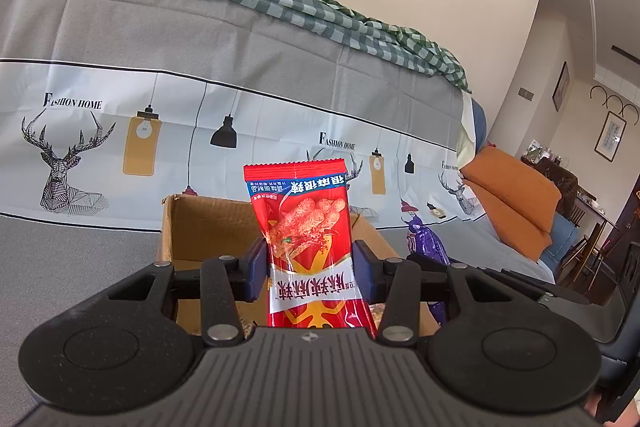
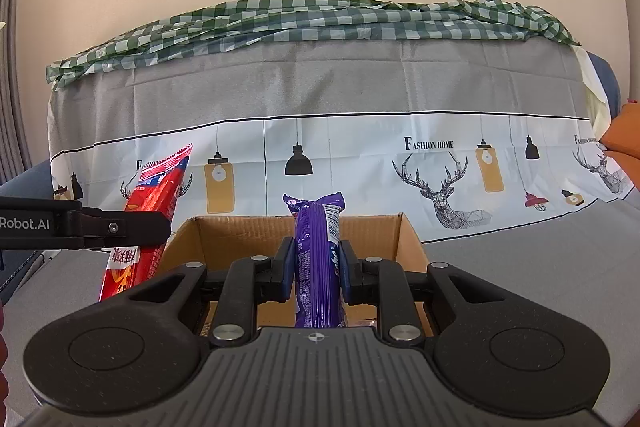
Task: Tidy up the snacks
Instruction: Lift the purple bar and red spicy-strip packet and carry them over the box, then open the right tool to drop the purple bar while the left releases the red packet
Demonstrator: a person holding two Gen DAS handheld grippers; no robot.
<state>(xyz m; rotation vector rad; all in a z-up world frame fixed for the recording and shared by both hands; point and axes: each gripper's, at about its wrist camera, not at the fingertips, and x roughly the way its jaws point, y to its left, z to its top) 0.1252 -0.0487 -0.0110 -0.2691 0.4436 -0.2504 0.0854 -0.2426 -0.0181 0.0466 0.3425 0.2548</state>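
My left gripper point(image 1: 310, 263) is shut on a red snack packet point(image 1: 306, 227) and holds it upright above the near edge of an open cardboard box point(image 1: 200, 223). My right gripper point(image 2: 316, 263) is shut on a purple snack packet point(image 2: 318, 259) and holds it upright over the same box point(image 2: 240, 235). In the right wrist view the left gripper point(image 2: 120, 227) with the red packet point(image 2: 156, 195) sits at the box's left side. In the left wrist view the purple packet point(image 1: 424, 243) shows to the right of the box.
The box stands on a grey cloth-covered seat point(image 2: 520, 259). Behind it rises a sofa back draped with a deer-and-lamp printed cloth point(image 2: 440, 155) and a green checked cloth point(image 2: 320, 19). Orange cushions point(image 1: 516, 195) lie to the right; a dining area point(image 1: 580, 211) lies beyond.
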